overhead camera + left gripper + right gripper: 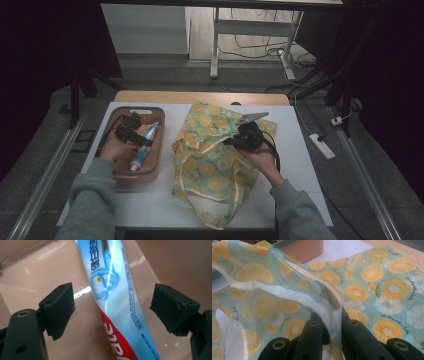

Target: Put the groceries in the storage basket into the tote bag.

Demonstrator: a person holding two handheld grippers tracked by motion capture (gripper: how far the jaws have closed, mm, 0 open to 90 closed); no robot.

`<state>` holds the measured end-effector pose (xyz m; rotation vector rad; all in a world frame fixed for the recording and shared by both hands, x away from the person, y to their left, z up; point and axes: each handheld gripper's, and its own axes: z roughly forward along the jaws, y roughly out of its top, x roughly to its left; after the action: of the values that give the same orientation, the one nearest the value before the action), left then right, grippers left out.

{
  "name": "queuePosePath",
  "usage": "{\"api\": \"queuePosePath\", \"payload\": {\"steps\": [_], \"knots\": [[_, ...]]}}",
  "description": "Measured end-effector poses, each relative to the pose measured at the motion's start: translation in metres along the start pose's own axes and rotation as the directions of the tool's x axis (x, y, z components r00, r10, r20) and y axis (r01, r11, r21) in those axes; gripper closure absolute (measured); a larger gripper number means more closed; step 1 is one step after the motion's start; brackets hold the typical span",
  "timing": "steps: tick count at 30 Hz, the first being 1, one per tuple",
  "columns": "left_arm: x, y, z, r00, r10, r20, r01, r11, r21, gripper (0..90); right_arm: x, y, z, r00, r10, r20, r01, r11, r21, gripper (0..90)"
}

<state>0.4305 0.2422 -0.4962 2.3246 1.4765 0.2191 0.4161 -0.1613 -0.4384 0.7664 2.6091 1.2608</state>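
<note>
One toothpaste tube (pixel 144 146), one tray (pixel 156 170) (pink), one fruit-print bag (pixel 210 170).

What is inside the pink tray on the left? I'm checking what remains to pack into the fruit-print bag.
A toothpaste tube lies in the pink tray, between the open left gripper jaws. The hand and gripper cover the tray's left part.

A white table (pixel 300 150) is standing on a grey carpet (pixel 380 170), its wooden edge (pixel 200 97) showing at the far side. A white power strip (pixel 322 146) is lying on the floor to the right, and cables (pixel 260 50) are trailing beneath a desk frame (pixel 215 45) beyond.
</note>
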Motion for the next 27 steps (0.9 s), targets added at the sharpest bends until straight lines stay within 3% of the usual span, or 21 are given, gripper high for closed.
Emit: {"api": "queuePosePath", "payload": {"steps": [5,8,11,13,15,17,20,25,27], "knots": [[0.002,-0.001,0.008,0.9997,-0.012,0.021,0.011,0.9991,0.04,20.9,0.0,-0.001,-0.001,1.0,0.001,0.002,-0.001,1.0,0.002,87.9],[0.003,-0.001,0.01,0.9993,-0.014,0.034,0.012,0.9982,0.058,27.8,-0.001,-0.001,-0.002,1.0,0.002,0.006,-0.002,1.0,-0.003,87.9],[0.006,-0.002,0.011,0.9953,-0.024,0.094,0.017,0.997,0.076,37.3,-0.002,-0.001,-0.002,1.0,0.005,0.007,-0.005,1.0,-0.004,87.9],[0.007,-0.003,0.011,0.9938,-0.041,0.104,0.034,0.9968,0.072,41.4,-0.002,-0.002,-0.002,0.9999,0.008,0.007,-0.008,1.0,-0.002,87.9],[0.01,-0.005,0.01,0.9875,-0.071,0.141,0.061,0.9957,0.069,48.9,-0.002,-0.002,-0.002,0.9999,0.006,0.008,-0.006,1.0,-0.001,87.9],[0.016,-0.006,0.01,0.9723,-0.109,0.207,0.097,0.993,0.068,55.2,-0.002,-0.002,-0.002,0.9999,0.006,0.008,-0.006,1.0,-0.001,87.9],[0.019,-0.008,0.01,0.9602,-0.121,0.252,0.107,0.992,0.067,63.7,-0.002,-0.002,-0.002,0.9999,0.005,0.01,-0.005,1.0,-0.001,87.9],[0.02,-0.008,0.007,0.9549,-0.123,0.27,0.11,0.9919,0.063,70.9,-0.002,-0.003,0.0,0.9999,0.004,0.013,-0.004,1.0,0.002,87.9],[0.02,-0.009,0.005,0.9576,-0.119,0.263,0.106,0.9925,0.06,72.5,-0.003,-0.003,0.0,0.9999,0.003,0.015,-0.003,1.0,0.003,87.9]]}}
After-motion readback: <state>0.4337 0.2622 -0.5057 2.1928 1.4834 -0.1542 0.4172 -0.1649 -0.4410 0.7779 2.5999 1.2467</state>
